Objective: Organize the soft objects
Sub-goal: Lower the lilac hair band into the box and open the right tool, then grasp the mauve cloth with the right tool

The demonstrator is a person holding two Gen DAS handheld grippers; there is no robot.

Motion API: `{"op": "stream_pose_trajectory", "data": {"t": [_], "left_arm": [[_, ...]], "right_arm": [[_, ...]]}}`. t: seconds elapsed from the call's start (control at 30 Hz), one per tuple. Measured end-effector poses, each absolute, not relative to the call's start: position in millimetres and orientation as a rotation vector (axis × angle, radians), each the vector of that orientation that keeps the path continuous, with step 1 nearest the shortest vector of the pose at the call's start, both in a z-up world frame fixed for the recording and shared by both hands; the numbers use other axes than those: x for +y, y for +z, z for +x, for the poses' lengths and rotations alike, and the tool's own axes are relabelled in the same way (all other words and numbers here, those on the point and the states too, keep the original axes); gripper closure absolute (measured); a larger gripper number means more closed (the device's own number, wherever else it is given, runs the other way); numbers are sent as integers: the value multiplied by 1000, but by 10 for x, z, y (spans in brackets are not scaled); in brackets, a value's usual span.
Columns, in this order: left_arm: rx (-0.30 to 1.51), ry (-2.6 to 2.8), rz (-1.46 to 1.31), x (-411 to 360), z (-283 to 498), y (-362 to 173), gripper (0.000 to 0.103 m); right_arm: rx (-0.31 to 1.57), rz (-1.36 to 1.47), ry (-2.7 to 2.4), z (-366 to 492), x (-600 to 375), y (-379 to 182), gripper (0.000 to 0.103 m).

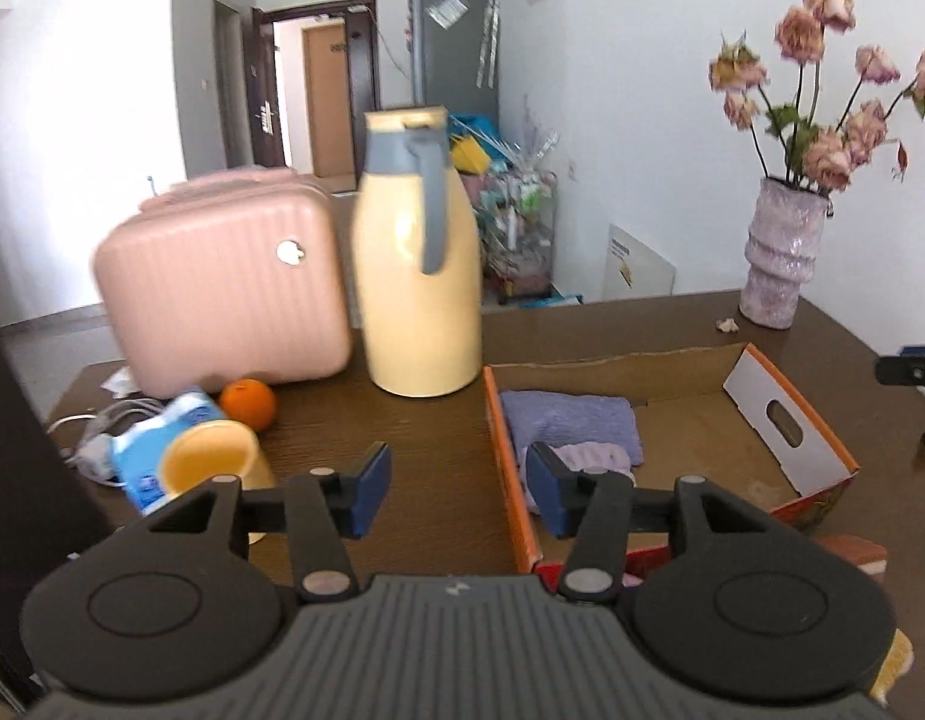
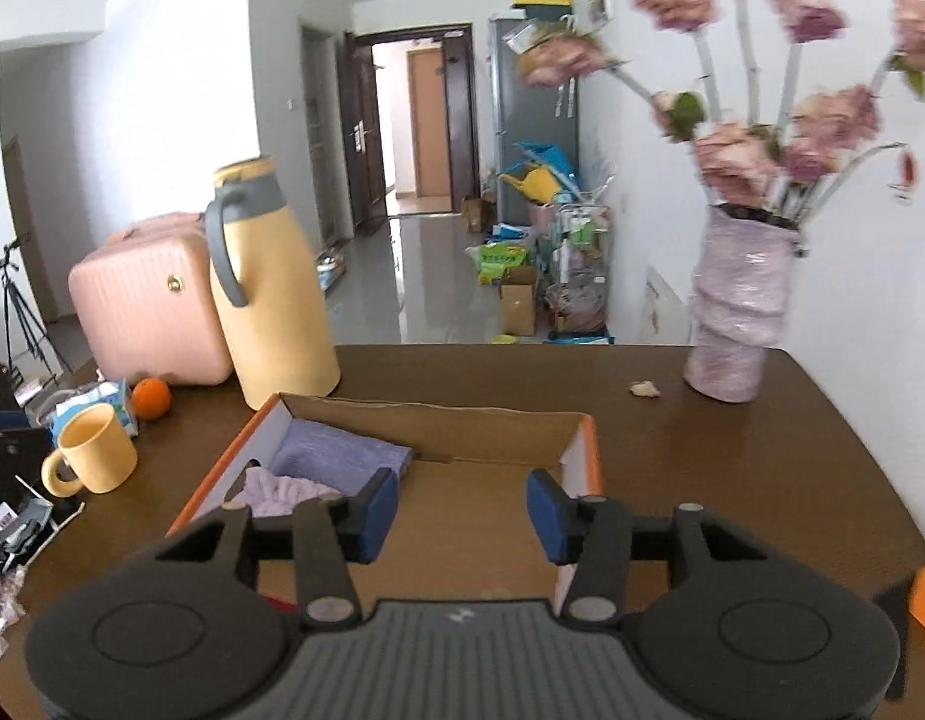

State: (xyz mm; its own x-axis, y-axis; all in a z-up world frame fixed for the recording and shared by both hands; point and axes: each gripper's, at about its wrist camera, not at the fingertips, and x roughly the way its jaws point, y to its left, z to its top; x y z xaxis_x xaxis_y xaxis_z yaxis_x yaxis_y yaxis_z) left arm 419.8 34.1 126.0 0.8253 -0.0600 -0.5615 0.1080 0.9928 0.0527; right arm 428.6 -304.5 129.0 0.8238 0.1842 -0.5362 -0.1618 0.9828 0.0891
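Grippers: left gripper (image 1: 459, 495) and right gripper (image 2: 462, 516), low in frame, jaws apart, nothing between them.
Box: cardboard box (image 2: 492, 420), mid-frame, holds purple towel (image 2: 342, 453) and lilac cloth (image 2: 282, 489) at its left end.
Beyond: yellow jug (image 1: 417, 264), pink case (image 1: 222, 282), upper left.

Both tongs, left (image 1: 459, 495) and right (image 2: 462, 516), tilt downward with jaws parted and nothing between them.
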Motion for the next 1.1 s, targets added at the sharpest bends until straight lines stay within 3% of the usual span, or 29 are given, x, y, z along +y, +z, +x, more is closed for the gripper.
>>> {"op": "stream_pose_trajectory", "data": {"t": [0.23, 0.3, 0.37, 0.77, 1.1], "left_arm": [[536, -84, 64, 413, 3652, 1567, 43], [515, -89, 69, 413, 3476, 1606, 34], [485, -90, 56, 433, 3293, 1597, 32], [363, -136, -5, 349, 1547, 489, 23], [458, -111, -11, 332, 1596, 58, 22]], "right_arm": [[512, 45, 213, 3767, -3050, 1482, 52], [475, 36, 224, 3578, -3007, 1488, 46], [441, 26, 246, 3324, -2986, 1425, 45], [339, -36, 351, 1595, -2553, 311, 33], [430, 14, 400, 1839, -2275, 48, 33]]}}
